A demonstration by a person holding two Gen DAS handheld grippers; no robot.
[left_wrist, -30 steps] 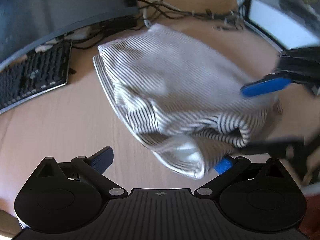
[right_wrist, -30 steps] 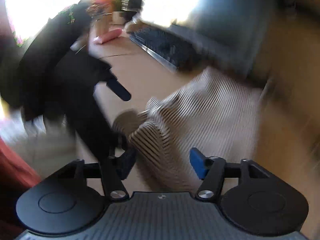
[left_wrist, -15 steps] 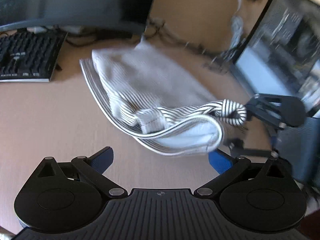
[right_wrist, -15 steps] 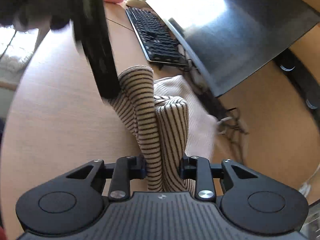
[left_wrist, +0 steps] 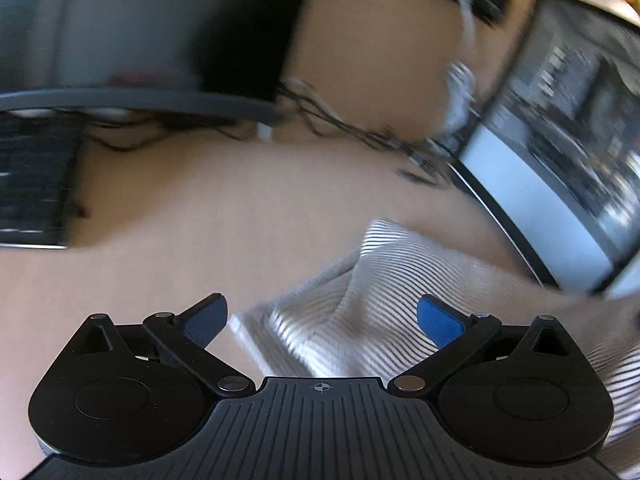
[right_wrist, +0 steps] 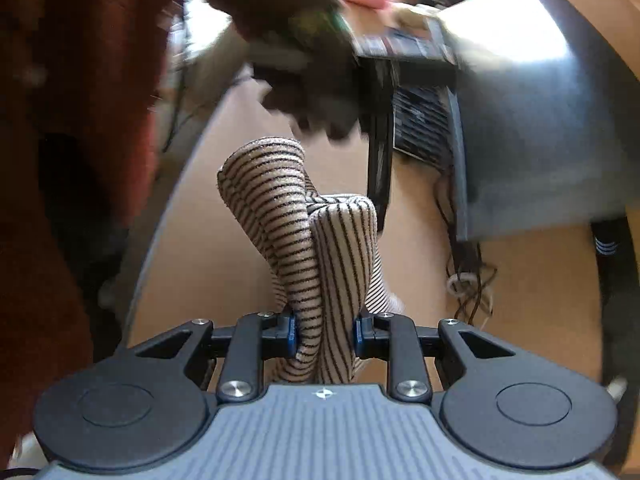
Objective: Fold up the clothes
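Note:
The cream garment with thin dark stripes [left_wrist: 380, 280] lies rumpled on the wooden desk [left_wrist: 180, 208], low and right in the left wrist view. My left gripper [left_wrist: 320, 308] hovers over its near edge, blue pads wide apart and touching nothing. In the right wrist view my right gripper [right_wrist: 325, 332] is shut on a bunched fold of the same garment [right_wrist: 280, 200], which rises from the pads in two rolled lobes above the desk [right_wrist: 200, 240]. A dark blurred shape [right_wrist: 320, 92] beyond the fold looks like the other hand's gripper.
A large dark monitor [left_wrist: 120, 40] and a black keyboard [left_wrist: 32, 184] stand at the back left. A lit screen [left_wrist: 560, 160] stands at the right, with tangled cables [left_wrist: 360, 132] between them. A person's red sleeve [right_wrist: 80, 120] fills the left of the right wrist view.
My right gripper has closed on a fold of the striped garment and lifted it. The left view has swung, so the garment now sits low and right under the open left fingers.

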